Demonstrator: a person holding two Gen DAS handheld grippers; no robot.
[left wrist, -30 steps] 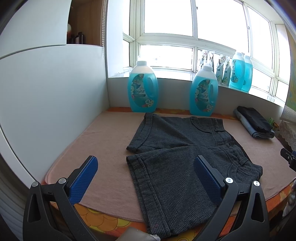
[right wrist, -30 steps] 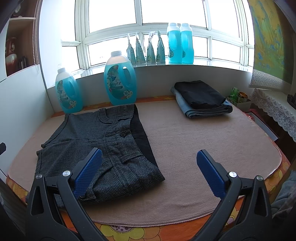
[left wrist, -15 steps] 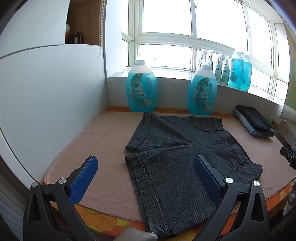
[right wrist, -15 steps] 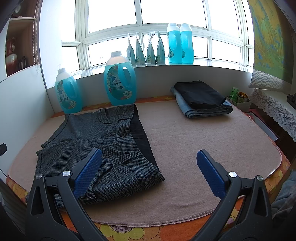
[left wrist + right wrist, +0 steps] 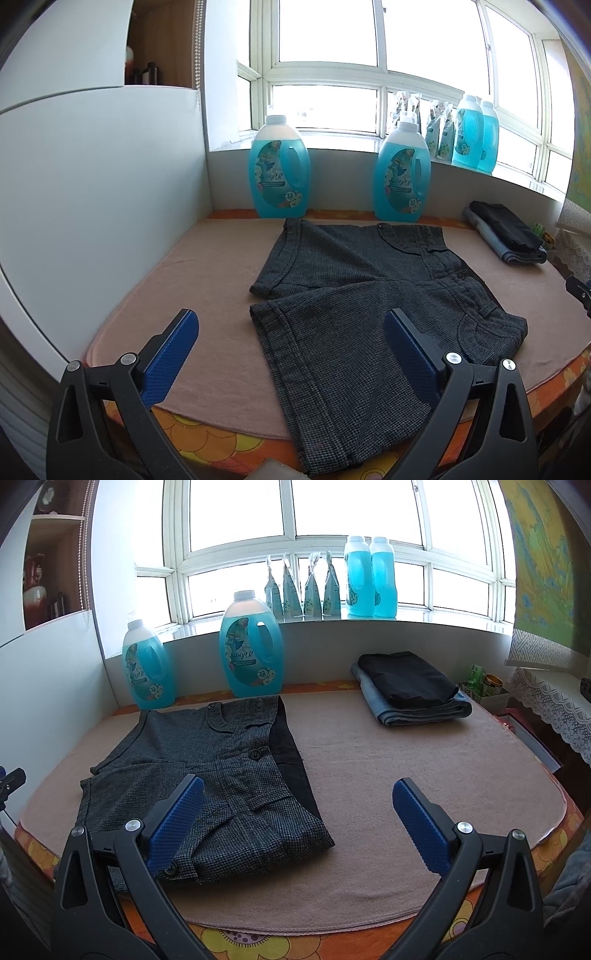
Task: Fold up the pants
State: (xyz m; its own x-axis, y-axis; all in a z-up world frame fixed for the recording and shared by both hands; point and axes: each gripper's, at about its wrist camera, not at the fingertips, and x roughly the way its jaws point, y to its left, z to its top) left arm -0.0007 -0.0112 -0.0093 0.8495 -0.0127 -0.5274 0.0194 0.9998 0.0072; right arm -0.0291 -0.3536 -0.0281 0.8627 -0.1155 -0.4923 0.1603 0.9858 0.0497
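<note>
Grey pants [image 5: 369, 314] lie under both released tools; only the right view shows cans [image 5: 493, 684].

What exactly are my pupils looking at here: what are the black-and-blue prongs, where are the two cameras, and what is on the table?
There is no robot: a person holds a two-finger gripper in each hand, each carrying a wide-angle camera that looks forward between its fingers. One picture comes from the left gripper, the other from the right gripper. Both stand open and hold nothing. On the pink mat lie grey checked shorts, spread flat and unfolded, one leg hanging over the near edge. At the far right sits a stack of folded clothes. Blue detergent bottles stand at the back by the window.
</note>
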